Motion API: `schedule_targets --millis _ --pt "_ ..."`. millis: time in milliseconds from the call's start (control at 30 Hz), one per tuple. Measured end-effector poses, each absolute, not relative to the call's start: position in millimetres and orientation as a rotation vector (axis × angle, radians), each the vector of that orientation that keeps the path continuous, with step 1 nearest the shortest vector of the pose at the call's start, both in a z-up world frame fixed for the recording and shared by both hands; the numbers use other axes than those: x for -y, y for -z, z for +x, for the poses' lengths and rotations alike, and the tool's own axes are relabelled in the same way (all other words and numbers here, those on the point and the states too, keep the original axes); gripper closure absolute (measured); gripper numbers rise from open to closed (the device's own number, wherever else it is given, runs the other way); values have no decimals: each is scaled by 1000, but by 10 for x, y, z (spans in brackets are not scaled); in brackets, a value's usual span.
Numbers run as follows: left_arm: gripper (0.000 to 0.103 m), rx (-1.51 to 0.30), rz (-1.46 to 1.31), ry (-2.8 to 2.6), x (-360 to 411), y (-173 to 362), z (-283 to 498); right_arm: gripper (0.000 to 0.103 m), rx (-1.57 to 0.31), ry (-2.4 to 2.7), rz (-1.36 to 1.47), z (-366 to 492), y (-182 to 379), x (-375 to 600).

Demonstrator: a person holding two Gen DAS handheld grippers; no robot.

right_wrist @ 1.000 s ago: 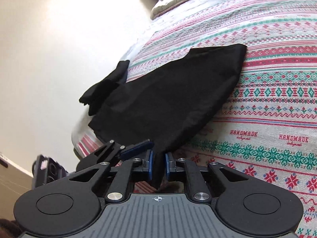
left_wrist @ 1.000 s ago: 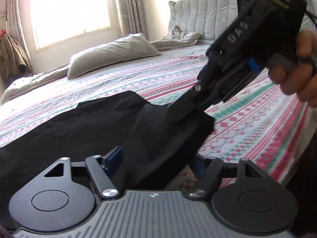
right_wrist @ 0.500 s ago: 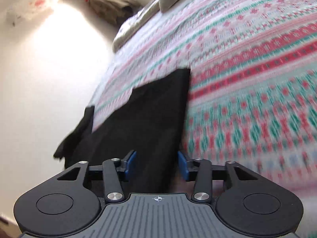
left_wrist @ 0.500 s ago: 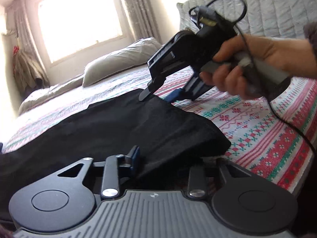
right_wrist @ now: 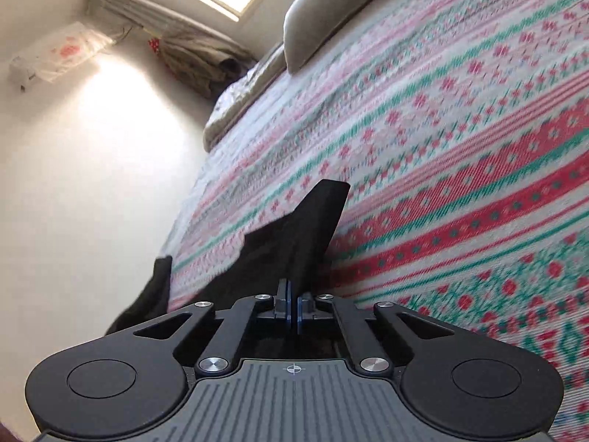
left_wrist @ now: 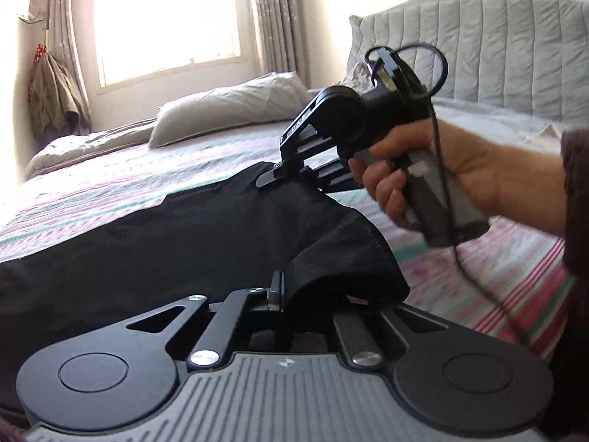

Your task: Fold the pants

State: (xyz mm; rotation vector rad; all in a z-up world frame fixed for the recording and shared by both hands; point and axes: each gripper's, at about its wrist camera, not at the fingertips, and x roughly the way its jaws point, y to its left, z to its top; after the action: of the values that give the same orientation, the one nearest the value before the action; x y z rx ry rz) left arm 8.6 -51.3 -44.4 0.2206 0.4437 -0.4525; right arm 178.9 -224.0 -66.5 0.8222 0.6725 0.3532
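Black pants lie spread over the patterned bedspread. In the left wrist view my left gripper is at the near hem; its jaws are closing and its pads pinch a raised fold of the cloth. A hand holds my right gripper at the far edge of the same leg end. In the right wrist view the right gripper also has its jaws closing, pads together on the pants. The fabric rises ahead of it, off the bedspread.
A grey pillow and a folded quilt lie toward the window, with a padded headboard at the right. Clothes hang in the corner. The bed's side edge and a white wall are left of the pants.
The left jaws went from wide open to pinched on the hem. The right gripper let go of the corner, swung to the far edge and shut on the cloth there.
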Motion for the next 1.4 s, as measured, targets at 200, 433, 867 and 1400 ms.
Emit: schedule_targets --millis 200,433,867,1400 --pt "97 -474 147 565 892 372 66 101 -640 -270 893 1521 599 2767" --pt "97 -522 77 726 1234 335 25 101 -628 -137 964 1014 653 3371" --pt "97 -473 -47 726 876 220 -88 100 -534 -200 973 850 310 3268" --pt "97 -530 -183 495 -205 326 -59 100 -574 -461 868 1463 110 1807"
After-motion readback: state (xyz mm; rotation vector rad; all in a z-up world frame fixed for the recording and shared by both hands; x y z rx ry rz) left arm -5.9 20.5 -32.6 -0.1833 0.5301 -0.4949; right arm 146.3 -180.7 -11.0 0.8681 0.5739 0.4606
